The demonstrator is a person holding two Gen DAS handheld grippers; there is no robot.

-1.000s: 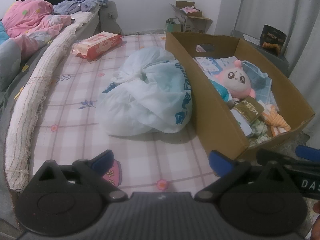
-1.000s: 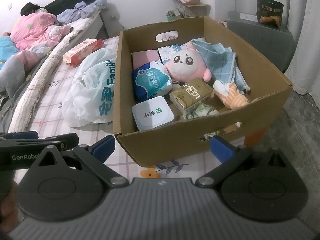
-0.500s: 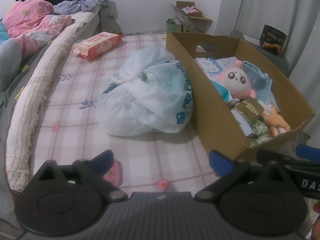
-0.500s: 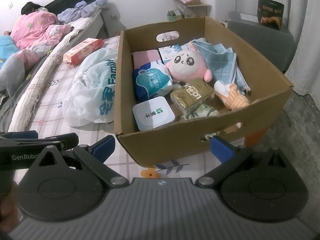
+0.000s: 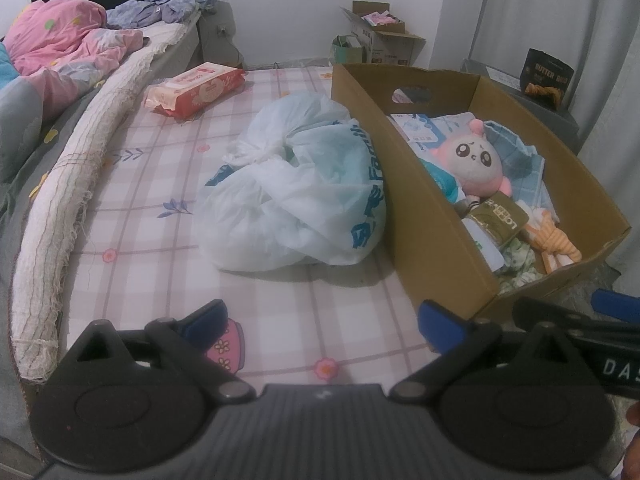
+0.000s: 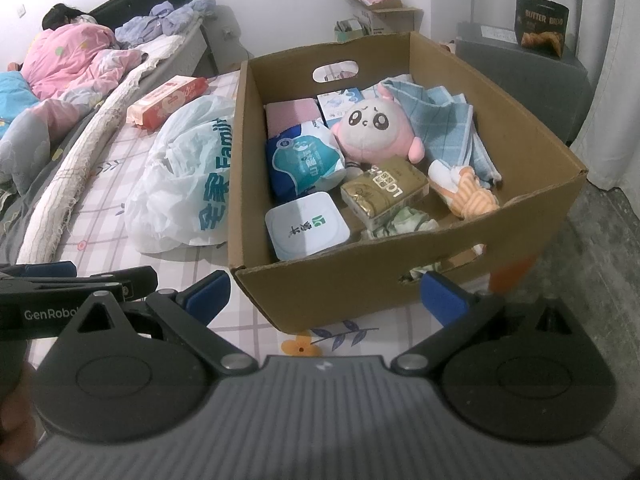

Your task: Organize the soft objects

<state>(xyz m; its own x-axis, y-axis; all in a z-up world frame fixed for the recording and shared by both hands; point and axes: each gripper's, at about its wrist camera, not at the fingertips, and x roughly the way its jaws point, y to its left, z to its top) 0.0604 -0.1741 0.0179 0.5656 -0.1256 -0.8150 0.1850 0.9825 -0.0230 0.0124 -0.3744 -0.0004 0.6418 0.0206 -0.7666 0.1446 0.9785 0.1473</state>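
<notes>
A cardboard box (image 6: pixel 532 128) (image 5: pixel 432 216) stands on the checked sheet. Inside lie a pink plush toy (image 6: pixel 374 130) (image 5: pixel 476 160), a blue checked cloth (image 6: pixel 444 120), an orange striped soft toy (image 6: pixel 468 196), a gold tissue pack (image 6: pixel 384 190), a blue-white tissue pack (image 6: pixel 304 160) and a white lidded pack (image 6: pixel 306 226). A white plastic bag (image 5: pixel 300 196) (image 6: pixel 184 184) rests against the box's left wall. My left gripper (image 5: pixel 322 322) is open and empty, low over the sheet before the bag. My right gripper (image 6: pixel 324 294) is open and empty at the box's near wall.
A red-pink wipes pack (image 5: pixel 196 88) lies farther back on the sheet. A long rolled white towel (image 5: pixel 68 184) borders the left side. A person under a pink quilt (image 5: pixel 60 44) lies on the bed. Small boxes (image 5: pixel 380 32) and a grey cabinet (image 6: pixel 520 64) stand behind.
</notes>
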